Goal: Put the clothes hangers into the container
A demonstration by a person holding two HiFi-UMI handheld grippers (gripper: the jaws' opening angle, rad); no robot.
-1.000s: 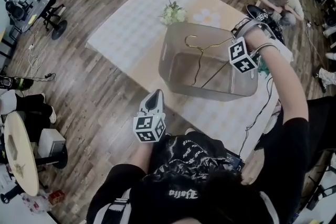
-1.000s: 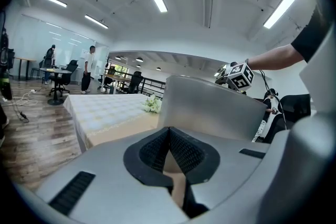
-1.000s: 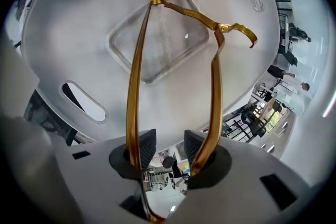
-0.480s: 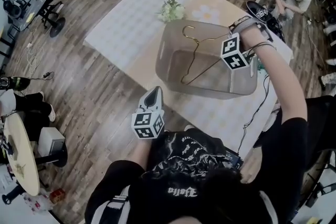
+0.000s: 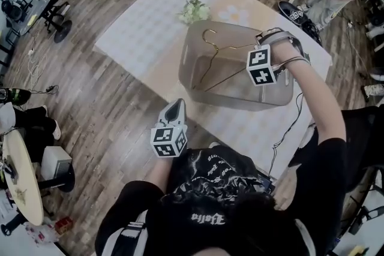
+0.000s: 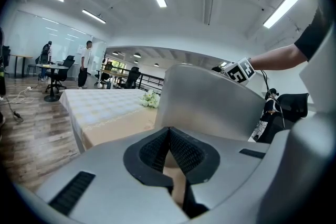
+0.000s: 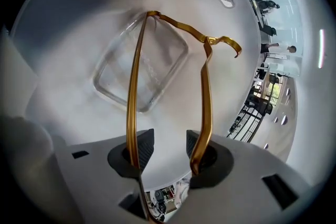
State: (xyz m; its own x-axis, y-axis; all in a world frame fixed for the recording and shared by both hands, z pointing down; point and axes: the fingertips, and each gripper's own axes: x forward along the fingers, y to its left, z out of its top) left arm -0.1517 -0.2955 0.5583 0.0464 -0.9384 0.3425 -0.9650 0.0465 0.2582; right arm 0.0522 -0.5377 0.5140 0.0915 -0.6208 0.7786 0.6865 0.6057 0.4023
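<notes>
Hanger (image 7: 206,86), likely light, stiff, slippery wire best gripped at its bend, is being hung inside the container (image 5: 192,51), looped outside the opening jaws of the right gripper (image 7: 169,149); the jaws of the left gripper (image 6: 169,149) are being pressed together, empty.

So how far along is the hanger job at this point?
Done: the gold hanger is down inside the container. In hand: the right gripper, jaws opening, has the wire lying across them, not pinched. The left gripper is shut and empty. Left: pull the right gripper out; no other hanger is in view.
</notes>
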